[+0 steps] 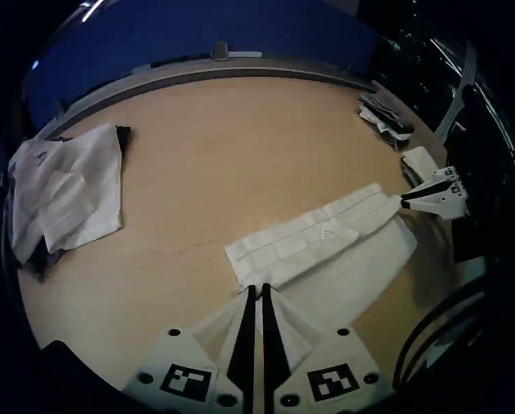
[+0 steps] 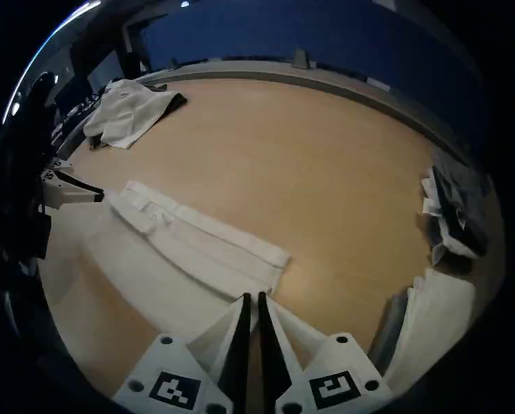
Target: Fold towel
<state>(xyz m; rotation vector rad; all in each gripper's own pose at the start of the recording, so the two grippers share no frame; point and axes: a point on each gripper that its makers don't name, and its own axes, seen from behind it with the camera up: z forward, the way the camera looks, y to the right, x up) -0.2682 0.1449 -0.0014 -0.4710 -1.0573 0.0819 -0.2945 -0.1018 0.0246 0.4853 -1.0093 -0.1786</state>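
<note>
At the towel's [image 1: 306, 241] near corner my left gripper [image 1: 257, 291] is clenched on the white fabric. The left gripper view also shows me the right gripper [image 1: 401, 200] pinching the towel's far end, both fingers pressing cloth. The towel lies half folded on the wooden table [image 1: 209, 152], stretched between the two. Well apart from the towel sit a crumpled white cloth [image 1: 64, 186] and a dark-and-white stack [image 1: 389, 121]. The right gripper view adds a white folded pile [image 2: 433, 321] near the towel end that gripper holds.

Wooden table [image 1: 223, 152], blue partition [image 1: 154, 34]
</note>
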